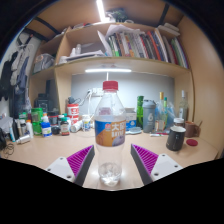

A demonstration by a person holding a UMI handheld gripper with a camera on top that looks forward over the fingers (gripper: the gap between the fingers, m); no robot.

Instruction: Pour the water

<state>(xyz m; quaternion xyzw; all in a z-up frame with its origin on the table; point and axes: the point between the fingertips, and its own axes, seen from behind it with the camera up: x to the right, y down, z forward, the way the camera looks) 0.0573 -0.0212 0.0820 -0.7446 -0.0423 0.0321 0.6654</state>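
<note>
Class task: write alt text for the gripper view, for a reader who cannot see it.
A clear plastic water bottle with a red cap and an orange label stands upright between the two purple-padded fingers of the claw, which looks open, with a gap showing at each side. It stands on a light desk cluttered with small bottles and containers, under shelves of books.

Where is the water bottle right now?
In the gripper view, the water bottle stands upright on the desk between the gripper's open fingers.

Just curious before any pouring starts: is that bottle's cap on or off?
On. The bottle stands upright between the gripper fingers, with its red cap sitting on the neck. How tightly it is screwed, cannot tell.
</note>
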